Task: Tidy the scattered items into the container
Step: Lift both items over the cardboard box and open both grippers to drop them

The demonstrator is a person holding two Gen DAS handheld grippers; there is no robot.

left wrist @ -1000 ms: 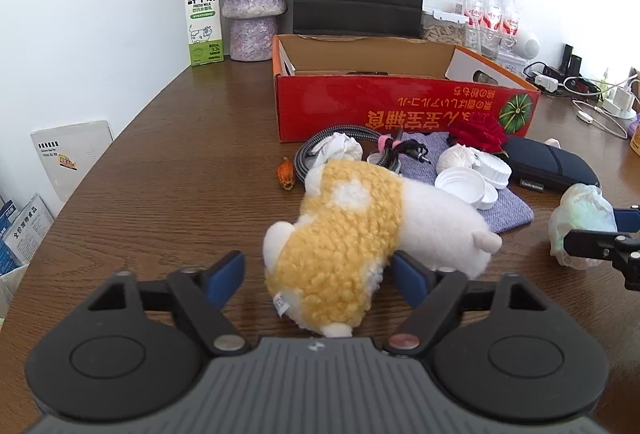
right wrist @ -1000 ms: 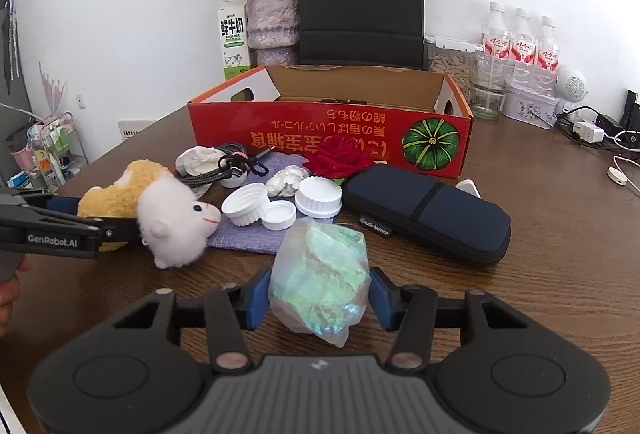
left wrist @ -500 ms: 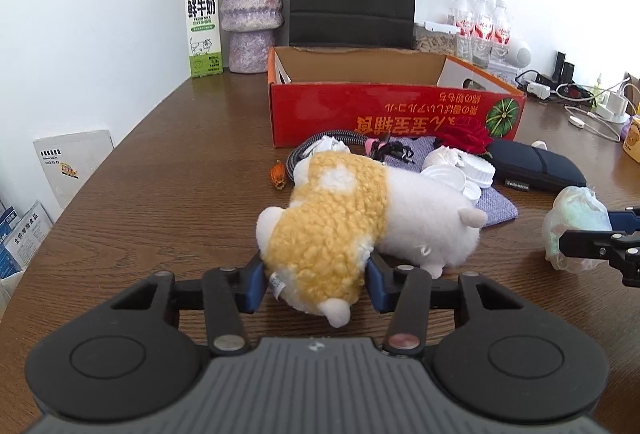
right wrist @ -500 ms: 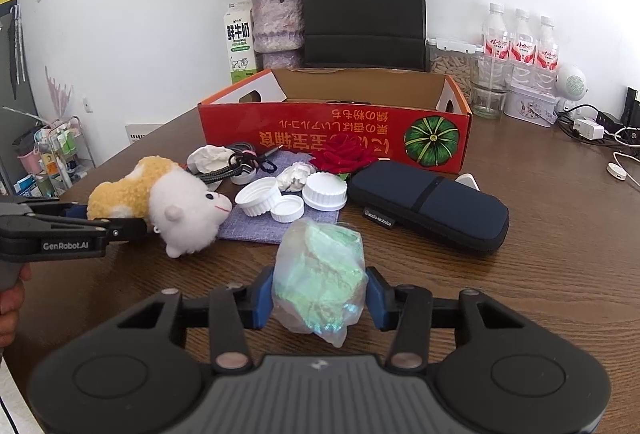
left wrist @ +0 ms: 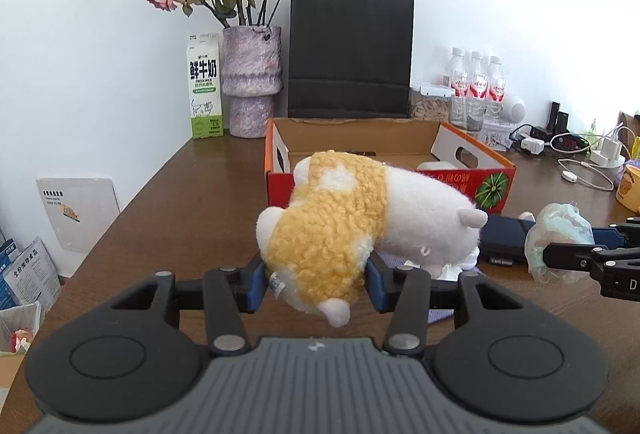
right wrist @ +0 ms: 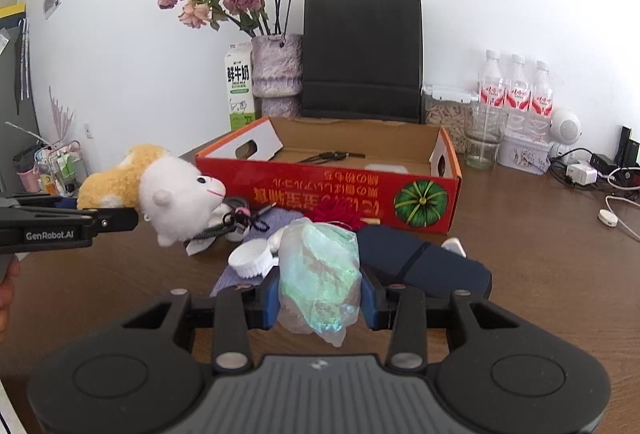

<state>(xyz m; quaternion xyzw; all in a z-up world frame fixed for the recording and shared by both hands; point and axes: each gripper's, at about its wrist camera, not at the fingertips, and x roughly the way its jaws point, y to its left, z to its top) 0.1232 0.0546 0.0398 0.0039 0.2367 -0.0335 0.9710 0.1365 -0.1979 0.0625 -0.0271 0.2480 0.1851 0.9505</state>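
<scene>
At the far left the left gripper (left wrist: pixel 316 288) is clenched on the yellow rear of the plush sheep (left wrist: pixel 360 218), which hangs clear of the brown bench (left wrist: pixel 180 201), its white head pointing right, in front of the red cardboard box (right wrist: pixel 420 193); behind it a milk carton (left wrist: pixel 206 85), a vase of dried roses (left wrist: pixel 251 77) and a black paper bag (left wrist: pixel 350 53) stand against the wall; the open box sits mid-bench with a thin dark cord on its floor; before it lie a purple cloth (right wrist: pixel 280 224), a white jar lid (right wrist: pixel 250 258), a red flower (right wrist: pixel 334 211) and a navy pouch (right wrist: pixel 424 266); the right gripper (right wrist: pixel 318 298), whose jaws have just been closing, grips the crumpled clear bag with green inside (right wrist: pixel 318 274), lifted off the bench; water bottles (right wrist: pixel 516 89) and chargers stand at the far right.
</scene>
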